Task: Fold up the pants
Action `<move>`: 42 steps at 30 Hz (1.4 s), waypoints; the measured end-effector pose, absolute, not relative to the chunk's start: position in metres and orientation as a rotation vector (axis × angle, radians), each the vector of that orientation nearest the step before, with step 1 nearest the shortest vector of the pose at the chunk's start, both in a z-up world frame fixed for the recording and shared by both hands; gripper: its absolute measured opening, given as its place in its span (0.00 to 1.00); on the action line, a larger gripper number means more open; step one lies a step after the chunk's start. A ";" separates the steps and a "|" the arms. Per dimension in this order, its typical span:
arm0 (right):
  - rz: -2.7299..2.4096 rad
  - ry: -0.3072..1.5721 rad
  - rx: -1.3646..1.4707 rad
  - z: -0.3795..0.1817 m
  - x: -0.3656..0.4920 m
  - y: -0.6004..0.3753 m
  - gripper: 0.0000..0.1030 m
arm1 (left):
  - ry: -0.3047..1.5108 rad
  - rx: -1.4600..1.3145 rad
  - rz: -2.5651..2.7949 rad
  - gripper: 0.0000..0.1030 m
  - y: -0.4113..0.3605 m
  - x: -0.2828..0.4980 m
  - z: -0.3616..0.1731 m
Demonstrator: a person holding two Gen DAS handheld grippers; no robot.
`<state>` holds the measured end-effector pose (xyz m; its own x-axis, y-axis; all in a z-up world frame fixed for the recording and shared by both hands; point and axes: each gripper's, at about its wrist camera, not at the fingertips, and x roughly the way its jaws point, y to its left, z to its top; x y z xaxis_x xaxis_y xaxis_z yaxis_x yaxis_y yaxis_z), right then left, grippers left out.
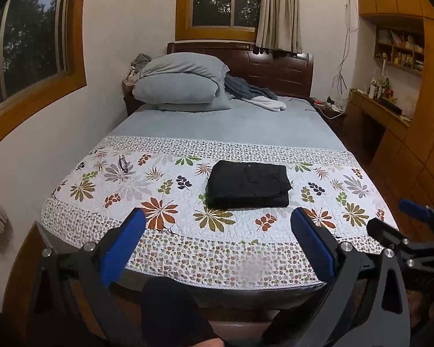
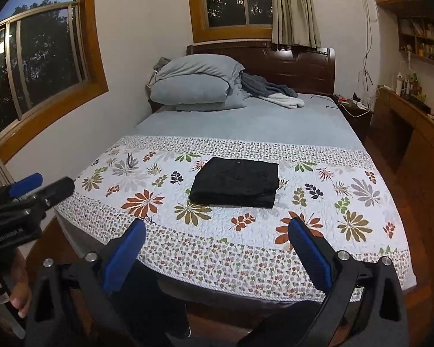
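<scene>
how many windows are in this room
2. One window is on the far wall above the headboard, partly covered by a curtain. The other window is on the left wall beside the bed. Any others would be out of view.

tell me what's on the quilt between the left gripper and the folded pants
Nothing: only bare floral quilt lies between the open left gripper and the folded black pants, clearest in the left wrist view.
</scene>
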<state>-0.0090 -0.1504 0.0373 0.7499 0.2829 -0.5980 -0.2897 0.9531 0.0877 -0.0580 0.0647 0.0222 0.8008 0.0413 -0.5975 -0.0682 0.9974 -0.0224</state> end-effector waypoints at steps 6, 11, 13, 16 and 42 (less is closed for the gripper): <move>0.325 0.647 -0.006 0.043 -0.002 -0.149 0.96 | 0.635 -0.051 0.041 0.97 0.064 -0.053 0.027; 0.336 0.658 0.004 0.043 0.002 -0.149 0.96 | 0.642 -0.071 0.013 0.97 0.064 -0.049 0.030; 0.334 0.670 0.003 0.040 0.006 -0.148 0.96 | 0.647 -0.070 0.010 0.97 0.063 -0.046 0.031; 0.333 0.679 0.007 0.037 0.008 -0.148 0.96 | 0.652 -0.075 0.006 0.97 0.063 -0.042 0.031; 0.305 0.691 0.018 0.029 0.022 -0.154 0.96 | 0.684 -0.075 -0.012 0.97 0.055 -0.027 0.016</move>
